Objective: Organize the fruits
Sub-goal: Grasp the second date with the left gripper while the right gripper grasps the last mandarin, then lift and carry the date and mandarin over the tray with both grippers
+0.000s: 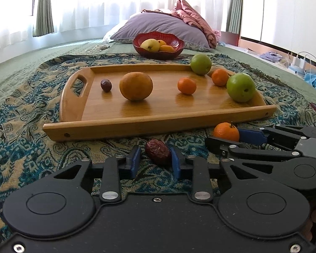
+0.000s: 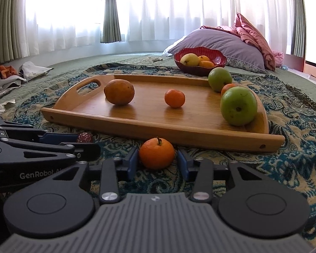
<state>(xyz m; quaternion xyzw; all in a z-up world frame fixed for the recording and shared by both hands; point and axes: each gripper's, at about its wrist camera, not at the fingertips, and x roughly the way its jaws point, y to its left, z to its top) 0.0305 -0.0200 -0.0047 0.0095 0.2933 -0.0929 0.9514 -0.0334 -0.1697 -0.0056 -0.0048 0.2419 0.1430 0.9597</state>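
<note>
On a patterned throw (image 1: 27,130) spread over a bed, the left gripper (image 1: 155,161) has its blue fingers (image 1: 176,162) around a wrinkled red date (image 1: 158,151); the right pad touches the date, while a gap shows on the left, so the fingers are not clamped on it. The right gripper (image 2: 158,163) brackets a stemmed tangerine (image 2: 157,153) the same way: its left finger touches the fruit, and a narrow gap remains at the right one. Both fruits lie on the throw just in front of a wooden tray (image 1: 137,124). On the tray sit a second dark date (image 1: 106,85), a large orange (image 1: 136,86), two small tangerines (image 1: 186,86) and two green apples (image 1: 241,87). Behind it a red bowl (image 1: 174,40) holds yellow and orange fruit. Seen from the right wrist, the side of the left gripper bears white lettering reading "GenRobot", with more letters hidden after it.
</note>
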